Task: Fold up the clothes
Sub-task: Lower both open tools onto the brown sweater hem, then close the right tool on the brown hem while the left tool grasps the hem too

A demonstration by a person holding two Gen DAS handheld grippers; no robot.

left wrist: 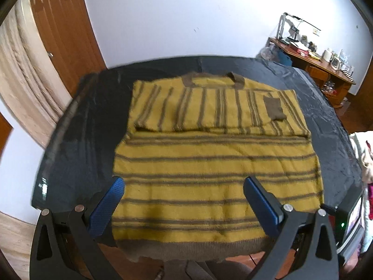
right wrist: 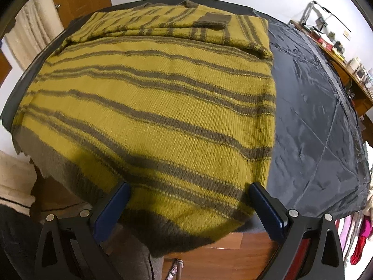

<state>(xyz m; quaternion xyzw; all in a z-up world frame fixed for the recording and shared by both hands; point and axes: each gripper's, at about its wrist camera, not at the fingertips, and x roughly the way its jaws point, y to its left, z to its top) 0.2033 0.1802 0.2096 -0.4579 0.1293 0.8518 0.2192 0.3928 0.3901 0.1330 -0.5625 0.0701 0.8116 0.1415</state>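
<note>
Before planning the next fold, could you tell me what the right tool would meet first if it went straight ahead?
Probably the striped sweater: the open right tool points at its near hem corner, which overhangs the table. Depth is unclear.

I am looking into a lived-in room of a home. A wooden door (left wrist: 67,35) and pale curtain (left wrist: 25,74) stand at the left against a plain white wall (left wrist: 177,16), and a wooden sideboard (left wrist: 319,63) at the far right is crowded with small household clutter. A round table (left wrist: 326,121) under a dark cover fills the middle, above a wood floor (right wrist: 223,259).
</note>
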